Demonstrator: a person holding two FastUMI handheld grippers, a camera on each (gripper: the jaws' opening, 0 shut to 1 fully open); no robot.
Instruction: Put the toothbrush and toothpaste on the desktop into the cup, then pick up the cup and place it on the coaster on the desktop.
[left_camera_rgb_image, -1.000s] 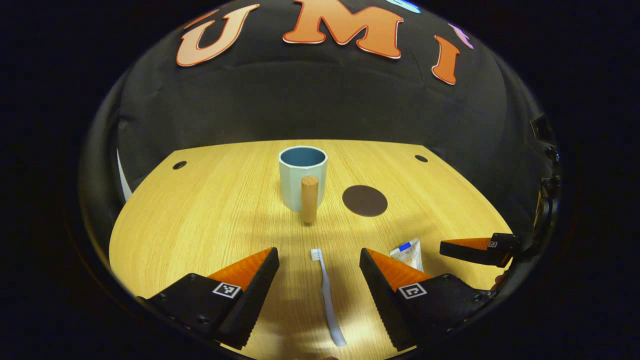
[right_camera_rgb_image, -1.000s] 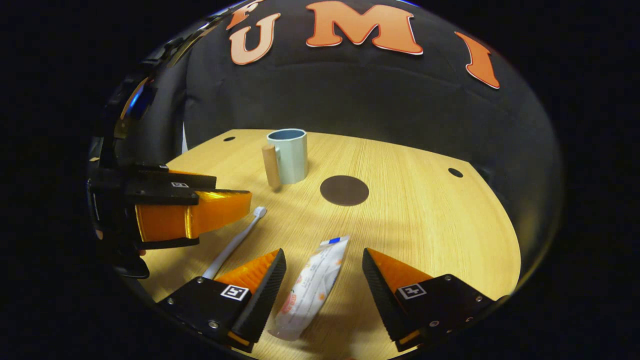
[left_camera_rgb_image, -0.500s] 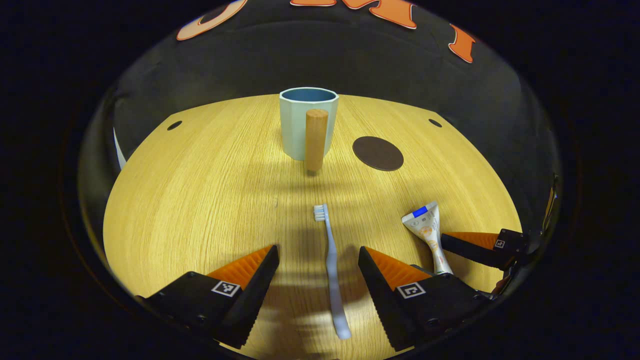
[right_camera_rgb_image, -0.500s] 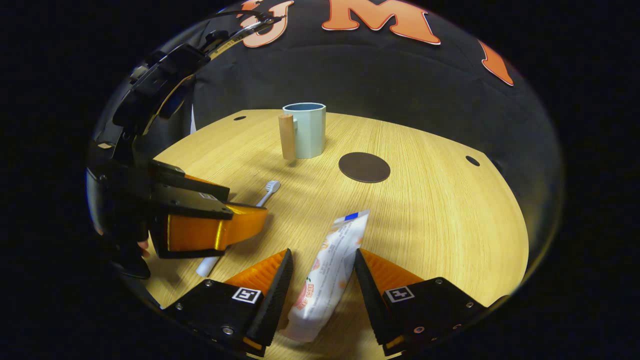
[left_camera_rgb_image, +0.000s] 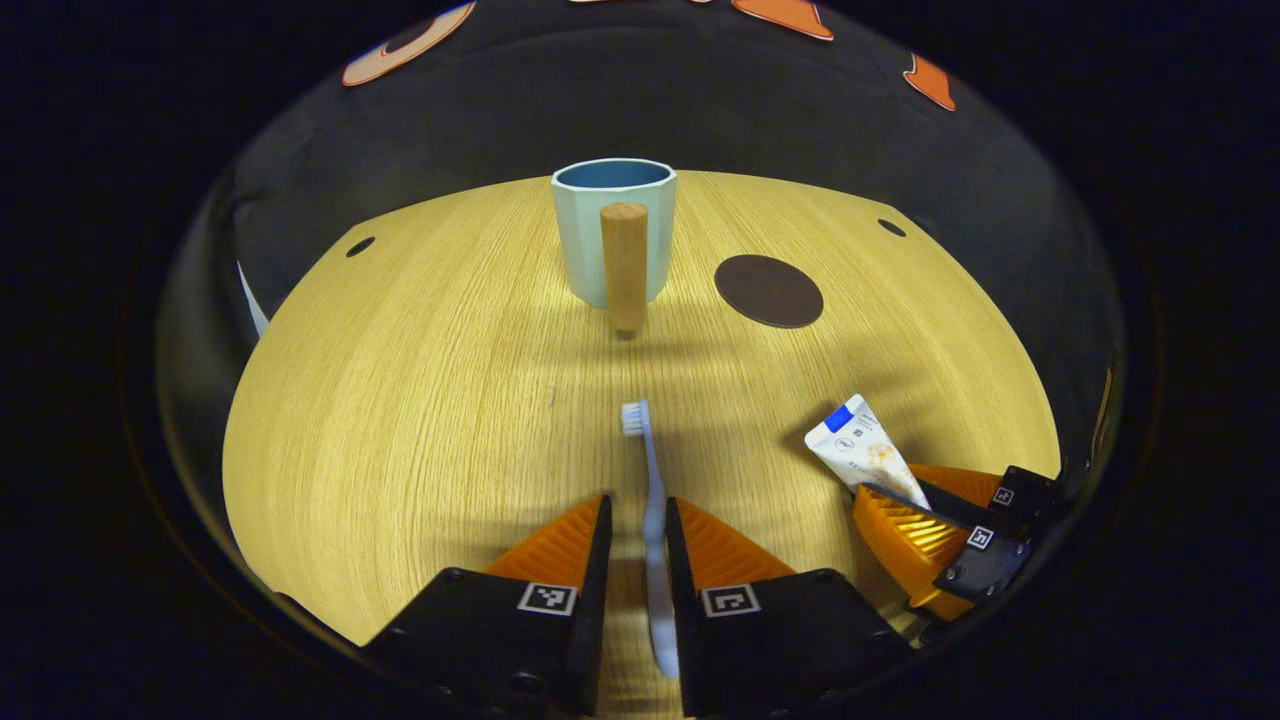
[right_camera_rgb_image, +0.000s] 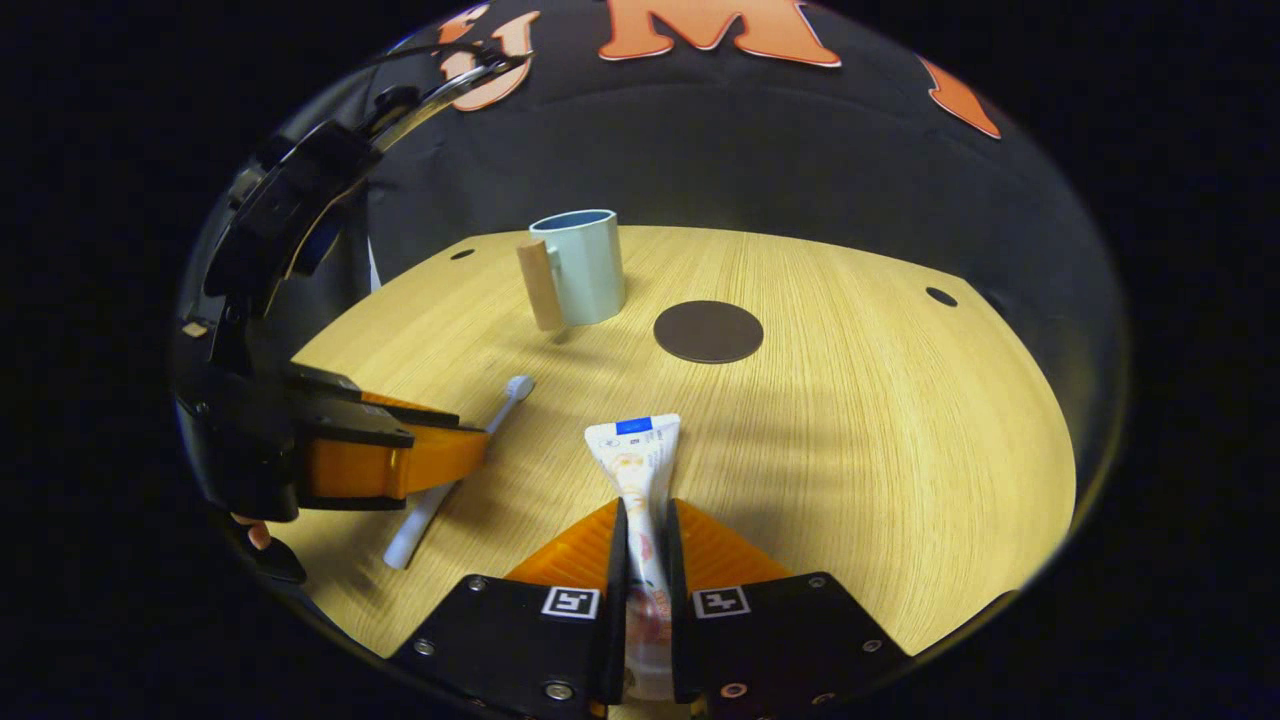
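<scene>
A pale blue toothbrush (left_camera_rgb_image: 645, 470) lies on the wooden desktop (left_camera_rgb_image: 420, 400), bristles pointing toward the cup. My left gripper (left_camera_rgb_image: 636, 520) is shut on its handle. A white toothpaste tube (right_camera_rgb_image: 636, 462) with a blue mark lies flat, and my right gripper (right_camera_rgb_image: 645, 525) is shut on its lower part. The light green cup (left_camera_rgb_image: 610, 230) with a wooden handle (left_camera_rgb_image: 624, 265) stands upright at the far middle of the desktop. A dark round coaster (left_camera_rgb_image: 768, 291) lies just right of the cup. In the right gripper view the left gripper (right_camera_rgb_image: 440, 455) sits over the toothbrush (right_camera_rgb_image: 490, 420), with the cup (right_camera_rgb_image: 582, 266) and coaster (right_camera_rgb_image: 708, 331) beyond.
Small round holes (left_camera_rgb_image: 360, 245) sit near the desktop's far corners. The black cloth wall rises directly behind the desktop. Bare wood stretches between the cup and both grippers. A person's fingertip (right_camera_rgb_image: 258, 537) shows under the left gripper's body.
Both grippers have gone from open to shut: the left onto the toothbrush handle, the right onto the toothpaste tube. The tube has turned to point straight ahead.
</scene>
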